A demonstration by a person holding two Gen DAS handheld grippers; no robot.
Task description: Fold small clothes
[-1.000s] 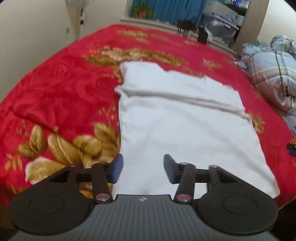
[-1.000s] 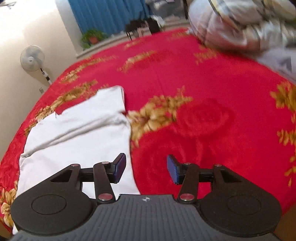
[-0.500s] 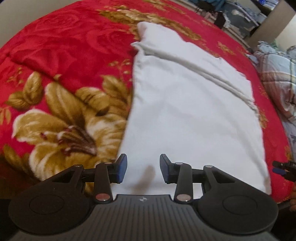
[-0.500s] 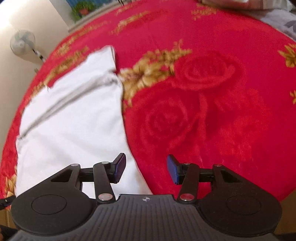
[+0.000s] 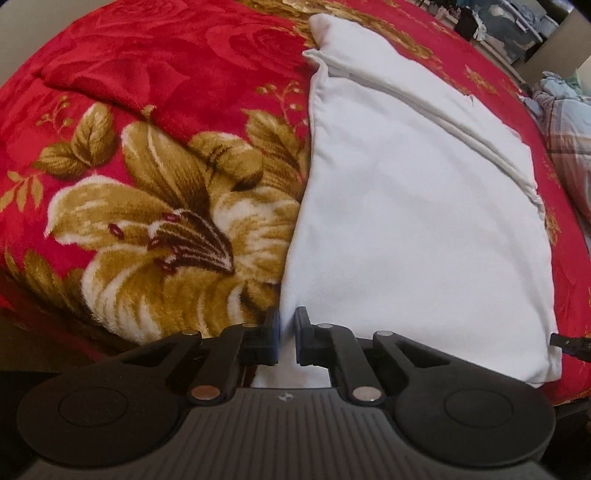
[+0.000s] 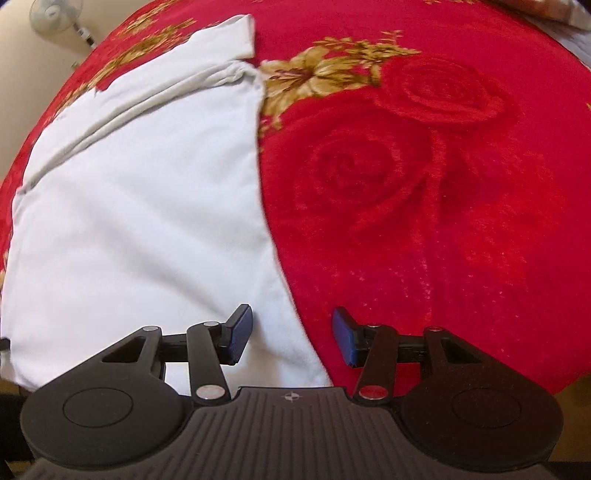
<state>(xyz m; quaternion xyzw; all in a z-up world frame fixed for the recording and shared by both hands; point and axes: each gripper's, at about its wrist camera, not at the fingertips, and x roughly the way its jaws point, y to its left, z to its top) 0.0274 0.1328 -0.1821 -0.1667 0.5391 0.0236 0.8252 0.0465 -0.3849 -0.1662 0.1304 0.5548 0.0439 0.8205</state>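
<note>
Red blanket (image 5: 155, 66): left hand-held gripper (image 5: 286, 341) pinches white garment (image 5: 406, 229) (near corner); right hand-held gripper (image 6: 291, 339) gapes.

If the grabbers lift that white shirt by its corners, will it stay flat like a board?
Probably not. The white shirt lies limp with soft folds along its far side, so it should droop between the corners. It looks thin, so likely light. The fuzzy red blanket may cling a little. The left gripper already pinches one corner.

The near hem of the white garment (image 5: 413, 221) is hidden beneath the left tongs (image 5: 287, 338). In the right wrist view its left edge is cut off. The clutter (image 5: 517, 26) beyond the bed's far edge is blurred.
</note>
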